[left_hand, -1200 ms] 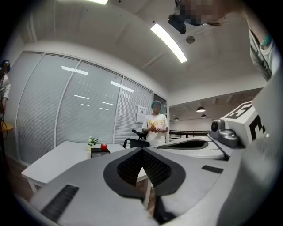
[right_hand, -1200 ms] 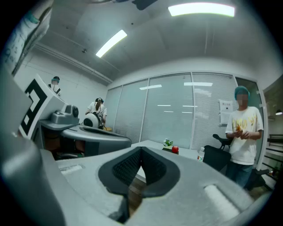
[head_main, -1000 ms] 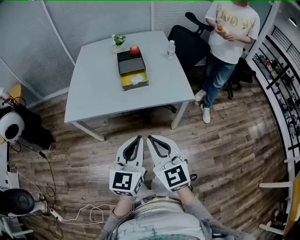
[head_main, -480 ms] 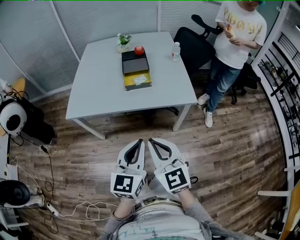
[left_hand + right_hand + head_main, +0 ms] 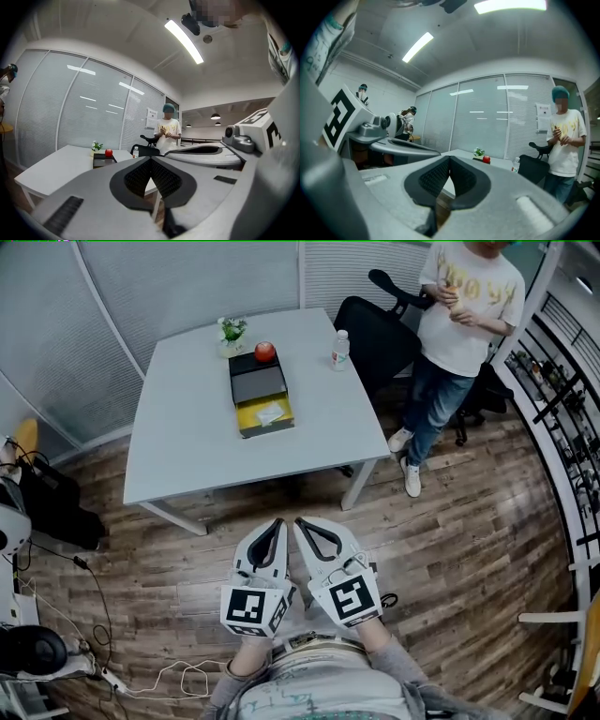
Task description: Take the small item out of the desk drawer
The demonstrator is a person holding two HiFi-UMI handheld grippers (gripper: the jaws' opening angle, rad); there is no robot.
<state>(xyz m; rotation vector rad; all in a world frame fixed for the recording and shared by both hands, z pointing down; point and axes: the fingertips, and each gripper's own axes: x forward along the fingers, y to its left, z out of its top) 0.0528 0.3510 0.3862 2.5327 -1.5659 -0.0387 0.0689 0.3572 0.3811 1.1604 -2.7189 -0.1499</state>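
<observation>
- Yellow marks the drawer (image 5: 263,416), which stands open at the front of the black drawer unit (image 5: 257,381) on the white tabletop (image 5: 187,423). A small white item (image 5: 271,412) lies inside it; it is too small for us to tell what it is.
- A red apple (image 5: 265,352) rests on top of the unit, with a small potted plant (image 5: 230,331) just behind it. A water bottle (image 5: 339,349) stands off to the right, near the far edge.
- We hold both tools low in front of us over the wooden floor (image 5: 450,549), well apart from the tabletop. The left tongs (image 5: 276,520) and right tongs (image 5: 301,521) sit side by side, pointing towards it.
- Each pair is pressed together pad to pad, with nothing between, as both gripper views show.
- We judge that this is the approach step: the drawer is already out and the item is untouched.
- Next, we would need to step up to the tabletop, spread one pair, lower it into the drawer over the item and close on it.
- A person (image 5: 464,306) stands to the right beyond an office chair (image 5: 375,329), clear of our path.
</observation>
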